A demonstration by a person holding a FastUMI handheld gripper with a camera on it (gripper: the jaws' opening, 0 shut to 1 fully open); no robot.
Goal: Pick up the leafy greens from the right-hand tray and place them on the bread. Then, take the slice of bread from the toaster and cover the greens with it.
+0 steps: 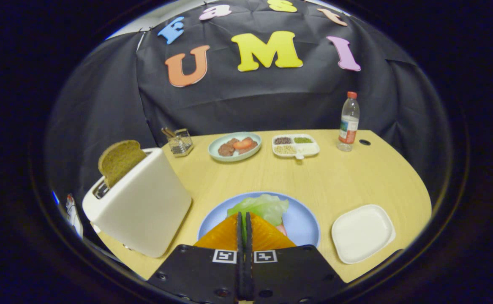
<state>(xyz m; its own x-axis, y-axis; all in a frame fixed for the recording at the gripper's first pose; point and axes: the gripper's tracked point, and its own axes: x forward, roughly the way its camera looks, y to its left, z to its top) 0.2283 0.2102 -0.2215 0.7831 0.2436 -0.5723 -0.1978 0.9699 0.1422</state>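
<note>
Gripper (243,219) fingers closed at lower centre, pinching edge of leafy greens (260,207) over blue plate (301,221). Bread (119,160) upright in toaster (142,202), left; white tray (362,233) lower right.

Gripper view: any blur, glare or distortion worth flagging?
Gripper view: strong fisheye bend, the table edge curves; lighting even, soft shadow beside the toaster; no harsh glare. The lettuce and bottle are sharp. The gripper, fingers together over the blue plate, is slightly soft up close.
</note>
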